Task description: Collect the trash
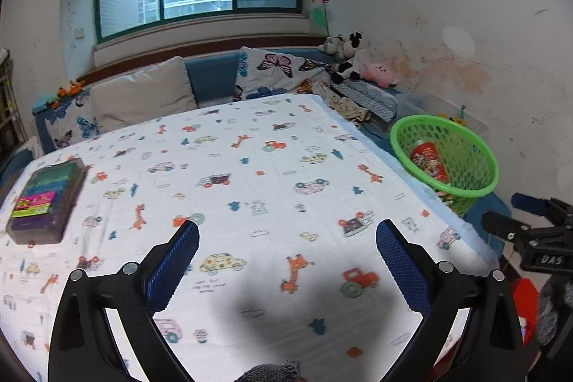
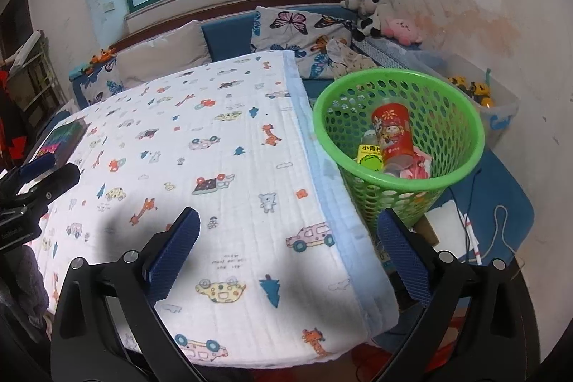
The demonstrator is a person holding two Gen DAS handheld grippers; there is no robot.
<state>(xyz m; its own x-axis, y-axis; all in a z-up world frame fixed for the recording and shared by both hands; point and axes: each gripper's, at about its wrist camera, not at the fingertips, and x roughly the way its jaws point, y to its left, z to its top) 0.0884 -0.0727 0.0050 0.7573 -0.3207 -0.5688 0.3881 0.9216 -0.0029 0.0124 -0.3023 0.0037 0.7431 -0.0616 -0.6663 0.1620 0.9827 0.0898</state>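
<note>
A green plastic basket (image 2: 397, 181) stands off the table's right edge. Inside it lie a red printed can (image 2: 392, 131), a yellow-labelled bottle (image 2: 369, 153) and a pink wrapper (image 2: 417, 169). In the left wrist view the same basket (image 1: 447, 181) shows the red can (image 1: 428, 160). My right gripper (image 2: 288, 251) is open and empty over the table's right edge, just before the basket. My left gripper (image 1: 286, 260) is open and empty above the cartoon-print cloth (image 1: 250, 167). A dark box with a green and pink label (image 1: 46, 199) lies at the table's left.
A blue sofa with butterfly cushions (image 1: 275, 70) and plush toys (image 1: 358, 63) runs behind the table. A clear bin with toys (image 2: 480, 95) sits by the right wall. White cords (image 2: 497, 231) lie on the blue mat beside the basket. The other gripper (image 1: 537, 238) shows at the right.
</note>
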